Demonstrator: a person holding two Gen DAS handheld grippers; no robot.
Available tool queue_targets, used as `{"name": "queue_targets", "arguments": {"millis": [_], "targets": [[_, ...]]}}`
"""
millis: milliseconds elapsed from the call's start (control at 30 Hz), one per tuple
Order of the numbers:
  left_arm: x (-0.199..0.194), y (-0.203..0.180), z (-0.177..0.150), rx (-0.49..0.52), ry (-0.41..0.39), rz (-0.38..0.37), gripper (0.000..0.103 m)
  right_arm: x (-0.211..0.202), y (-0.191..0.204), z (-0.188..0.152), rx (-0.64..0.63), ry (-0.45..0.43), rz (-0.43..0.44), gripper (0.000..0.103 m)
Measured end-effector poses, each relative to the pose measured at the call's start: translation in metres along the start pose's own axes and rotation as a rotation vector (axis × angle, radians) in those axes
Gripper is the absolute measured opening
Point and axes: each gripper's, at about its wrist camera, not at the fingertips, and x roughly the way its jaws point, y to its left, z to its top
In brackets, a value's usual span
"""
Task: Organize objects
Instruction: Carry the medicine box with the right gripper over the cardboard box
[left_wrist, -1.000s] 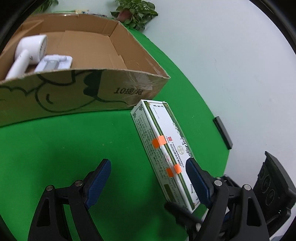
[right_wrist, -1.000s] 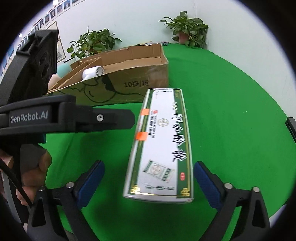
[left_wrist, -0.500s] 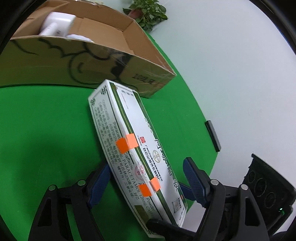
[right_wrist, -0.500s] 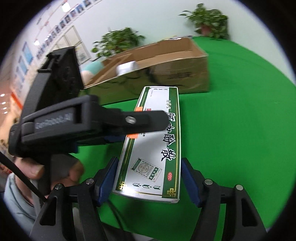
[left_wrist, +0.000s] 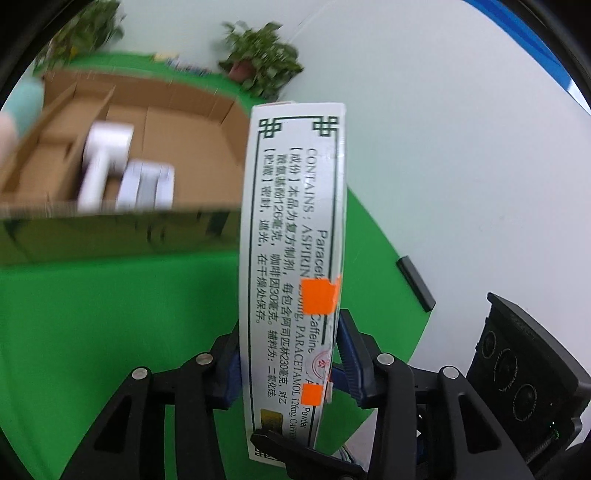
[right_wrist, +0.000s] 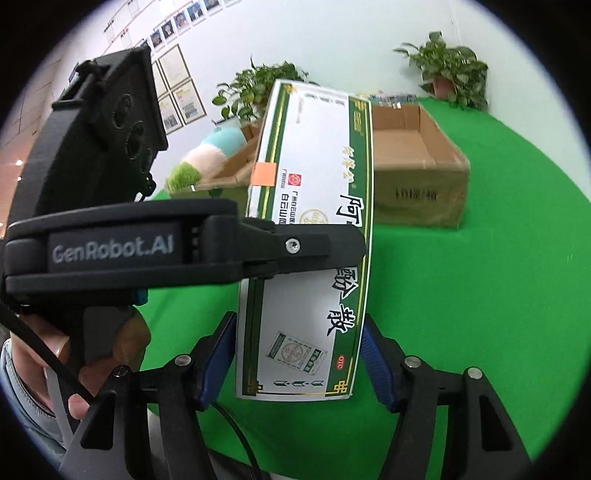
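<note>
A long white-and-green medicine box (left_wrist: 291, 229) with orange stickers hangs in the air, clear of the green table (left_wrist: 92, 314). My left gripper (left_wrist: 290, 363) clamps the box's thin sides, its jaws closing with the blue pads on the card. In the right wrist view, the same medicine box (right_wrist: 314, 177) shows its printed face. My right gripper (right_wrist: 299, 354) spans its width at the near end, jaws closing and both pads against the edges. The left gripper's black finger (right_wrist: 295, 251) crosses the box face. Behind stands an open cardboard box (left_wrist: 155, 229).
Inside the cardboard box (right_wrist: 417, 192) lie a white hair-dryer-like device (left_wrist: 103, 155) and a small white-grey item (left_wrist: 147, 181). A plush toy (right_wrist: 210, 155) sits by its far corner. A black bar (left_wrist: 415, 282) marks the table edge. Potted plants (left_wrist: 258, 62) line the wall.
Both grippers closed in on the medicine box, and it rose off the green cloth. It now stands on its narrow side, seen against the carton.
</note>
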Motion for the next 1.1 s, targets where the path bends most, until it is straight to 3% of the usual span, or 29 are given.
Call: {"name": "queue_targets", "arguments": {"millis": [67,333,600,733,867,1100], "targets": [[-0.014,-0.014,0.011,0.025,-0.02,0.006,0.041,-0.005,0.005,0.015,-0.018,-0.025,-0.001,0.063],[-0.043,0.009,0.055,0.01,-0.076,0.03,0.04,-0.005,0.006,0.056,-0.037,-0.039,0.054,0.063],[-0.066,-0.002,0.145,0.04,-0.118,0.069,0.04,0.002,-0.005,0.127,-0.069,-0.035,0.067,0.063],[-0.05,0.009,0.185,0.035,-0.098,0.087,0.04,0.01,-0.016,0.162,-0.073,-0.027,0.073,0.063],[-0.025,0.025,0.2,0.008,-0.055,0.114,0.04,0.034,-0.035,0.172,-0.037,0.022,0.1,0.063],[0.035,0.076,0.204,-0.086,0.047,0.094,0.04,0.096,-0.077,0.175,0.017,0.155,0.113,0.063]]}}
